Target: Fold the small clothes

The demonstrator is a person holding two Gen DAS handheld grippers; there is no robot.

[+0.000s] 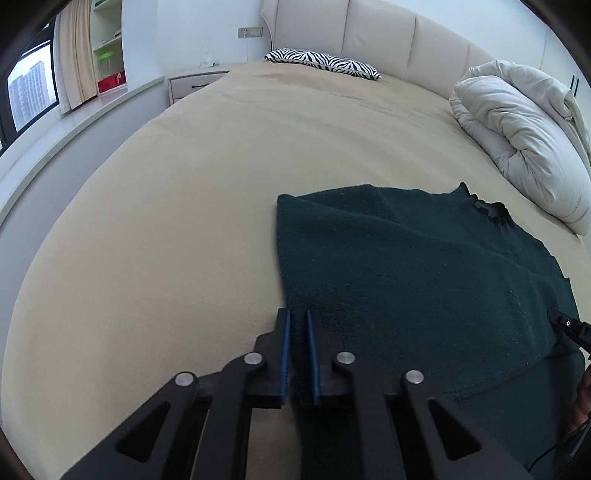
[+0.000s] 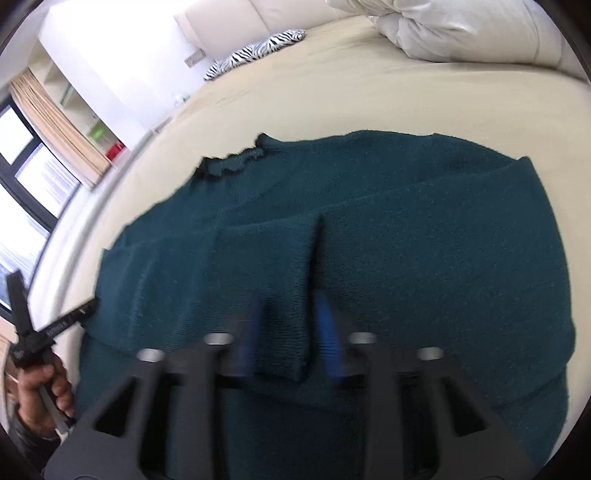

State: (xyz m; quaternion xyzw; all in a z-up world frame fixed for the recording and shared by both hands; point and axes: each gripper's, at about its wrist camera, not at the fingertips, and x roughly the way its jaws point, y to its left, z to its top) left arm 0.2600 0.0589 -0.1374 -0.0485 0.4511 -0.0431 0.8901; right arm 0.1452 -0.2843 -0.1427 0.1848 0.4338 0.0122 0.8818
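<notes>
1. A dark green knitted sweater (image 1: pixel 424 266) lies flat on the bed (image 1: pixel 184 203), filling the lower right of the left wrist view and the centre of the right wrist view; its weave is fine and slightly fuzzy, and its neck opening (image 2: pixel 236 162) has a dark, wavy trim.
2. The bed sheet is a smooth beige cloth with only faint creases, and its rounded edge curves along the left of both views.
3. The left tool (image 1: pixel 297 321), black with blue pads, is all but closed, pinching a narrow fold of the sweater's left edge at the lower centre of its own view.
4. The right tool (image 2: pixel 286 306) looks blurred; a ribbed strip of the sweater, possibly a cuff, sits between its blue pads, and the gap is narrow, so it appears to grip that strip.
5. A hand (image 2: pixel 44 391) holding the left tool's handle shows at the lower left of the right wrist view.
6. A puffy white quilt (image 1: pixel 524 140) is bunched at the upper right, close to the sweater's collar; a zebra-print pillow (image 1: pixel 325 61) lies by the padded headboard (image 1: pixel 380 33).
7. Left of the sweater the sheet is wide and bare.
</notes>
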